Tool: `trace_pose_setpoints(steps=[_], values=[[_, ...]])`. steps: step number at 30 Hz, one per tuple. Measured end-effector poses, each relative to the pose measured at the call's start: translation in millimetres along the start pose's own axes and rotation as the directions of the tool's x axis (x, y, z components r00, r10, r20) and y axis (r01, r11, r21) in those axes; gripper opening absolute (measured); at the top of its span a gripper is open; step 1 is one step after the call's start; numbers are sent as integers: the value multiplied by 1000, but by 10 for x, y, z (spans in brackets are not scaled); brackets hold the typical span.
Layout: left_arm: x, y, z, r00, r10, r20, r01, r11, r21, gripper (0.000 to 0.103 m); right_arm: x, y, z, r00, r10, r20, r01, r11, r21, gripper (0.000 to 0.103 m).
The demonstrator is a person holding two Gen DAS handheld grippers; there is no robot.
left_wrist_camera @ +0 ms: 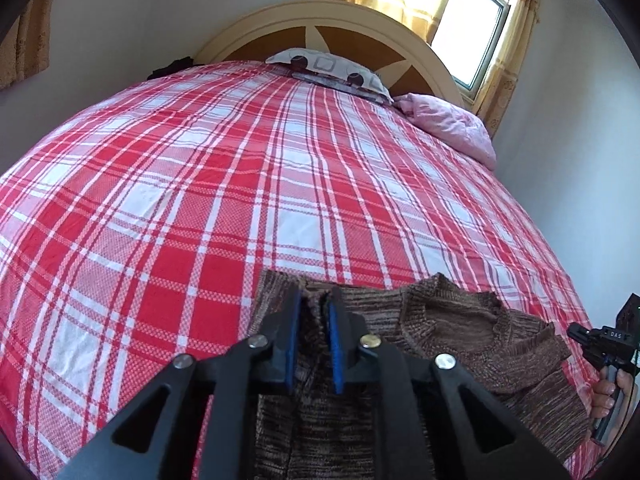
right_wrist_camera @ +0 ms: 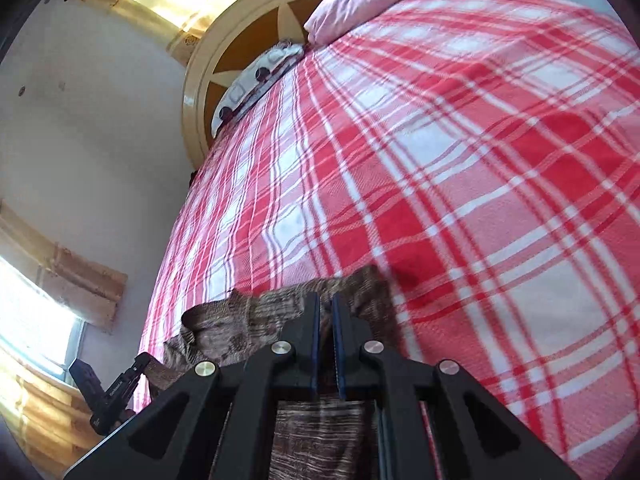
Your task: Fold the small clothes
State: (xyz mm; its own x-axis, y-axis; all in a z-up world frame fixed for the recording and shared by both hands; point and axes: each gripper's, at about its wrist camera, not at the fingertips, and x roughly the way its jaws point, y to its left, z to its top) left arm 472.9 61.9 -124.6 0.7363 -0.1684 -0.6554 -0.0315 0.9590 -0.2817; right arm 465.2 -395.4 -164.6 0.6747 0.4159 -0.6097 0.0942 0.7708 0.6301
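Left wrist view: the brown knit sweater (left_wrist_camera: 460, 320) lies at the near edge of the plaid bedspread (left_wrist_camera: 240, 168). The left gripper (left_wrist_camera: 314, 300) pinches its shoulder edge. The right gripper (right_wrist_camera: 326, 304) clamps the opposite shoulder. Pillows (left_wrist_camera: 332, 68) rest against the headboard (left_wrist_camera: 256, 24).

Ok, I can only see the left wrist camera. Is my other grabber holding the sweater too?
Observer: Yes. The right gripper is shut on the brown sweater, near its far edge.
Operator: Where's the neck hole from there?
Observer: The collar sits to the left of those fingers in the right wrist view.
Operator: Anything else I can't see?
Observer: A second bright window, low at that view's left side.
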Motion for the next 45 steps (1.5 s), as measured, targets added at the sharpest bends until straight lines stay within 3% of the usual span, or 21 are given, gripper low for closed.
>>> trace_pose_setpoints(steps=[1, 3, 4, 8, 12, 15, 17, 19, 20, 22, 23, 25, 27, 29, 31, 32, 34, 35, 40, 45], values=[[-17, 22, 12, 1000, 29, 12, -29, 1000, 2, 26, -32, -2, 10, 1000, -12, -2, 12, 1000, -6, 6], [-60, 114, 39, 997, 74, 34, -73, 997, -22, 48, -101, 22, 7, 999, -36, 4, 36, 999, -34, 7], [-71, 172, 63, 996, 85, 38, -84, 996, -33, 52, -129, 44, -8, 999, -34, 2, 34, 998, -52, 7], [-240, 457, 96, 991, 120, 56, -116, 991, -65, 53, -155, 224, -185, 997, 1, -72, -12, 988, -154, 7], [-381, 545, -56, 987, 157, 40, -157, 988, 8, 60, -1, 532, -512, 976, 12, -217, -78, 952, -297, 7], [-436, 494, -216, 992, 125, -4, -124, 991, 54, 60, 144, 688, -674, 956, 13, -294, -117, 934, -338, 7], [-407, 351, -328, 993, 115, -39, -109, 986, 125, 66, 232, 749, -716, 945, 0, -327, -120, 930, -347, 7], [-243, 158, -403, 983, 152, -102, -125, 963, 237, 68, 347, 778, -707, 937, -34, -348, -99, 930, -355, 7], [-98, 22, -453, 969, 207, -133, -154, 932, 328, 68, 435, 790, -704, 930, -72, -360, -67, 931, -359, 7], [68, -151, -434, 959, 263, -101, -202, 893, 402, 68, 566, 792, -613, 923, -140, -359, -3, 929, -370, 7], [103, -197, -360, 961, 264, -78, -212, 890, 405, 68, 584, 802, -530, 933, -139, -333, 8, 931, -365, 7], [166, -256, -125, 957, 289, -13, -264, 889, 374, 71, 583, 822, -336, 958, -129, -255, 32, 935, -354, 7], [152, -201, 114, 948, 317, 30, -311, 904, 292, 71, 445, 825, -73, 989, -113, -96, 77, 944, -320, 7], [155, -57, 310, 935, 352, 31, -352, 919, 178, 72, 364, 783, 67, 995, -93, -39, 79, 960, -270, 7], [176, 65, 361, 927, 375, 17, -374, 919, 128, 72, 310, 761, 110, 994, -108, -13, 101, 957, -270, 11], [157, 124, 334, 923, 386, 15, -385, 916, 118, 72, 297, 765, 90, 993, -116, -10, 108, 951, -291, 16], [129, 220, 228, 924, 381, 13, -380, 919, 108, 72, 250, 757, 1, 994, -105, -23, 91, 937, -338, 55], [113, 273, 147, 924, 382, 4, -380, 918, 110, 72, 219, 737, -39, 995, -90, -31, 73, 935, -347, 59], [-70, 398, -230, 931, 364, -32, -358, 926, 120, 72, 220, 469, -112, 989, -130, -73, 97, 933, -345, 60], [-211, 441, -364, 946, 322, -44, -317, 944, 96, 72, 307, 347, -82, 984, -139, -114, 94, 940, -329, 60]])
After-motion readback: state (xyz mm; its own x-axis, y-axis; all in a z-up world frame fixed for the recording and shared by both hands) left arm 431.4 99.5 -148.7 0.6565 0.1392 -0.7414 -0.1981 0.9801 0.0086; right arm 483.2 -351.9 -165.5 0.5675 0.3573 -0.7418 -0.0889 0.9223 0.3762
